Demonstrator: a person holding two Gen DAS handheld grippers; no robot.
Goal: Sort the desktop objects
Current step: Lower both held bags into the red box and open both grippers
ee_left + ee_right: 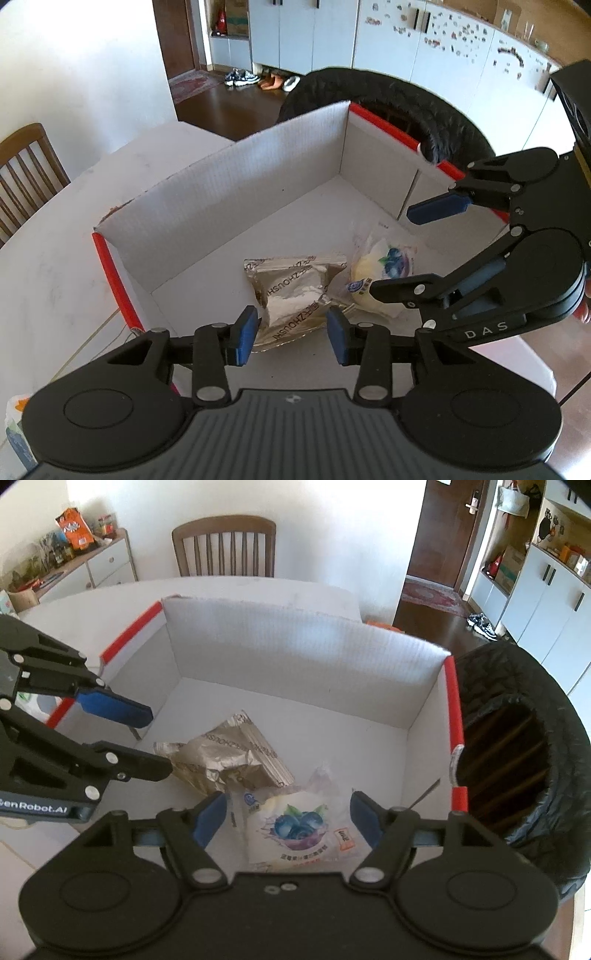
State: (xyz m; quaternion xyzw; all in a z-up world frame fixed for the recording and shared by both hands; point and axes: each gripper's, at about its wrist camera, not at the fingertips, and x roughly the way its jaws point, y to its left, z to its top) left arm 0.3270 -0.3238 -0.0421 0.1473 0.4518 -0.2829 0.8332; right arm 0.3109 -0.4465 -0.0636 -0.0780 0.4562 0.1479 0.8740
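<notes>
From the left wrist view, the left gripper [291,334] hangs over the near rim of a white cardboard box [236,184] trimmed in red, its blue pads spread apart with nothing between them. Just past the pads a crinkled silver foil packet [291,291] lies on the box floor, and touching its right edge is a clear blueberry snack bag [384,269]. The right gripper [402,251] reaches in from the right side, one finger high above the box's right wall, the other low over the blueberry bag, jaws wide and holding nothing. Behind the box stands a black-lined bin [388,96], pressed close to the far corner; a wooden chair [26,173] sits off to the left beyond the white table [55,266]. The back half of the box floor is bare. From the right wrist view, the right gripper [290,818] straddles the blueberry snack bag [299,827], pads spread on either side and not touching it. The silver foil packet [225,757] lies just beyond, overlapping the bag's far edge. The left gripper [159,738] comes in from the left over the box wall, jaws parted, its lower finger tip just at the foil packet. The bin [517,746] crowds the box's right wall [424,709], and the chair [225,546] stands past the table's far edge.
</notes>
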